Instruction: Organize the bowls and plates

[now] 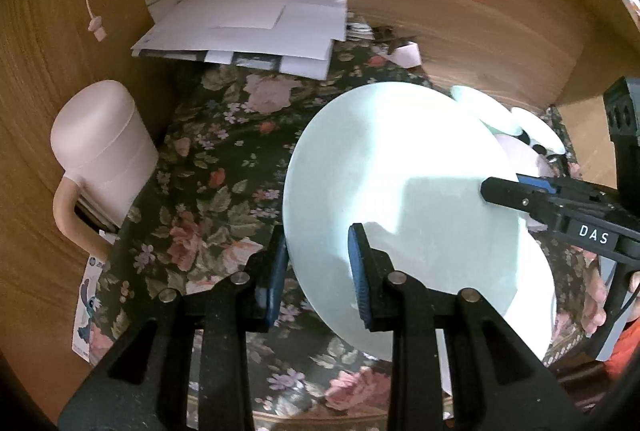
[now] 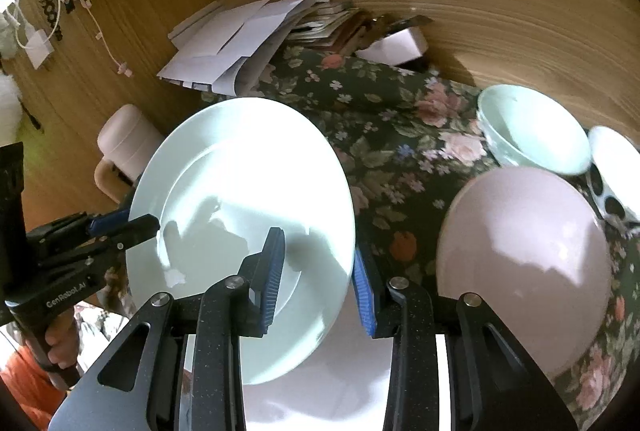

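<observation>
**A:** Left wrist view first. What's there?

**B:** The left gripper (image 1: 318, 271) has its fingers apart, straddling the near-left rim of a pale green plate (image 1: 384, 159). The plate sits tilted over a white plate (image 1: 536, 295) on the floral tablecloth (image 1: 208, 191). The right gripper (image 1: 500, 191) reaches in from the right, its tip over the plate's far right edge. Whether that one pinches the rim, I cannot tell here.

**A:** Containers?

**B:** A pink lidded jug (image 1: 102, 151) stands at the left, shut, contents hidden. Envelopes (image 1: 248, 27) lie stacked at the back.

**A:** And the right wrist view?

**B:** The right gripper (image 2: 318, 279) is spread wide, one pad above the green plate (image 2: 240, 191), the other just past its right rim. The left gripper (image 2: 142, 225) comes in from the left with its tip at the plate's left rim. The plate faces up, its left side raised.

**A:** Bowls?

**B:** A pink bowl (image 2: 520, 255) sits upside down at the right. Behind it is an upright green bowl (image 2: 532, 129) with nothing in it, and beside that a white bowl with dark spots (image 2: 614, 167).
</observation>
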The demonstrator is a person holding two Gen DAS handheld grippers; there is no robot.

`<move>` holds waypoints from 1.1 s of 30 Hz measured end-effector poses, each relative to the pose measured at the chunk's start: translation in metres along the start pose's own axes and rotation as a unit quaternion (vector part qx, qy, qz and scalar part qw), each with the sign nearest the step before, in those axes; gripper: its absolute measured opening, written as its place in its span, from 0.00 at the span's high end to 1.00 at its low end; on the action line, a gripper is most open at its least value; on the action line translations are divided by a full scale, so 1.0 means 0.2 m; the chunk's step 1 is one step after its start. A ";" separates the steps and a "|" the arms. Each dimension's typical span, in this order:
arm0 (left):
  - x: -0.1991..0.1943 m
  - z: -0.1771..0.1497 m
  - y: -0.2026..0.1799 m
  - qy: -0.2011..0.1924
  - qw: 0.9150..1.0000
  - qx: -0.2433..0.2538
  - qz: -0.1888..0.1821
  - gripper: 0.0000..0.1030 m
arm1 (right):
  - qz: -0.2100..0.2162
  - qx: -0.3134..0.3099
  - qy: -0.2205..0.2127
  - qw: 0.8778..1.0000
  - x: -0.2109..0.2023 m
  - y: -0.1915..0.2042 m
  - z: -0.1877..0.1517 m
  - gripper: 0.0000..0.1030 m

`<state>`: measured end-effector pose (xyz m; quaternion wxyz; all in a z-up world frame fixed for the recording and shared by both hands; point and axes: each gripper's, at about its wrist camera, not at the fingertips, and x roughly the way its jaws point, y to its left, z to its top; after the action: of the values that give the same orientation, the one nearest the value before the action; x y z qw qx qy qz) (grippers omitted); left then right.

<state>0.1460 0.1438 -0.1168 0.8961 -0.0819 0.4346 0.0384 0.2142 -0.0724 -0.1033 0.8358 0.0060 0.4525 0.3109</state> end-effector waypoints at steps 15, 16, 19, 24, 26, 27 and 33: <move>-0.07 -0.13 -0.19 0.003 1.000 0.018 -0.024 0.71 | -0.016 0.015 -0.007 1.000 -0.16 -0.09 -0.18 0.71; -0.07 -0.14 -0.21 0.005 0.999 0.019 -0.026 0.71 | -0.016 0.016 -0.007 1.000 -0.17 -0.09 -0.19 0.71; -0.07 -0.16 -0.23 0.010 0.999 0.021 -0.028 0.71 | -0.017 0.022 -0.008 1.000 -0.18 -0.11 -0.23 0.71; -0.04 -0.20 -0.26 0.021 0.999 0.022 -0.032 0.71 | -0.017 0.032 -0.003 0.999 -0.19 -0.15 -0.28 0.71; -0.04 -0.22 -0.27 0.024 0.999 0.024 -0.034 0.71 | -0.017 0.036 0.000 0.999 -0.18 -0.16 -0.31 0.71; -0.03 -0.23 -0.28 0.027 0.999 0.023 -0.035 0.71 | -0.017 0.038 0.002 0.999 -0.18 -0.16 -0.32 0.71; 0.00 -0.27 -0.30 0.040 0.998 0.024 -0.040 0.71 | -0.017 0.049 0.009 0.999 -0.17 -0.18 -0.37 0.71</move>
<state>0.1130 0.0759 -0.1428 0.8804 -0.0794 0.4674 -0.0109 0.1630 -0.1402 -0.1321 0.8357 0.0362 0.4747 0.2740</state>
